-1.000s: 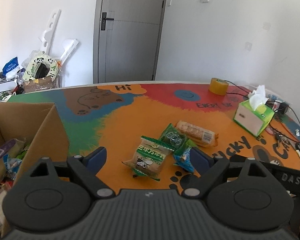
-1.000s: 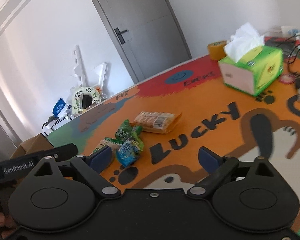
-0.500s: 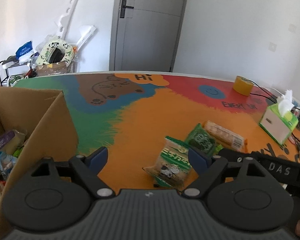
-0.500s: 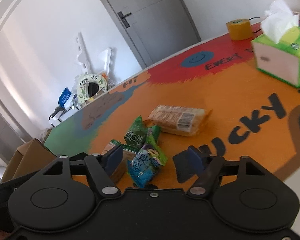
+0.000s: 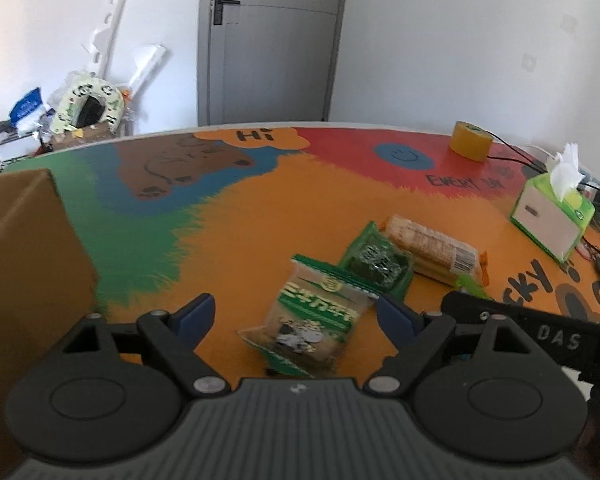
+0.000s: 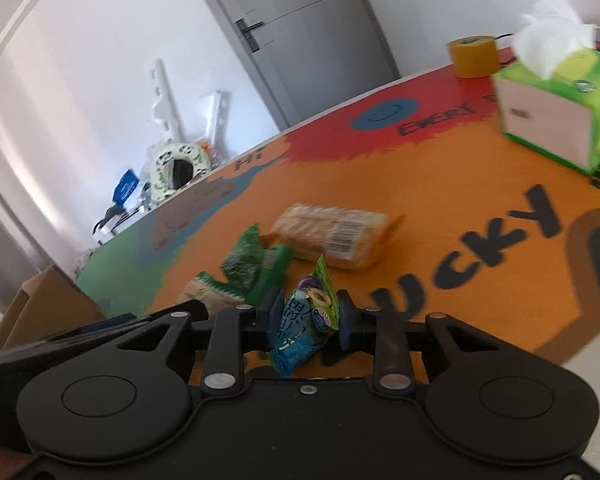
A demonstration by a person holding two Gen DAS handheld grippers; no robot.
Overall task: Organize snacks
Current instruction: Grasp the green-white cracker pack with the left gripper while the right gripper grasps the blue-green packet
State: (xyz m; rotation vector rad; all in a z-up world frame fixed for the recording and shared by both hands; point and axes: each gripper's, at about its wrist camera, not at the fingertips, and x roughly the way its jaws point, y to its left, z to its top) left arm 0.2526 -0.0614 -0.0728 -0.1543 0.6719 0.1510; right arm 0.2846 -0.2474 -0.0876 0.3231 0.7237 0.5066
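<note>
My right gripper [image 6: 306, 320] is shut on a small blue and green snack packet [image 6: 306, 326], just above the table. My left gripper [image 5: 296, 314] is open, its jaws on either side of a green and white snack bag [image 5: 312, 320] that lies on the table. Behind that bag lie a dark green packet [image 5: 378, 260] and a long cracker pack [image 5: 432, 250]. In the right wrist view the dark green packet [image 6: 252, 260], the cracker pack [image 6: 332, 236] and the green and white bag [image 6: 210, 290] lie just ahead. A cardboard box [image 5: 24, 260] stands at the left.
A green tissue box [image 5: 552, 216] and a yellow tape roll [image 5: 470, 146] stand at the table's far right, with cables beside them. The table [image 5: 260, 216] has a colourful printed mat. A door and clutter on a rack lie beyond the far edge.
My right gripper moved forward and closed on the blue and green packet. My left gripper shifted so that the green and white bag sits between its open jaws.
</note>
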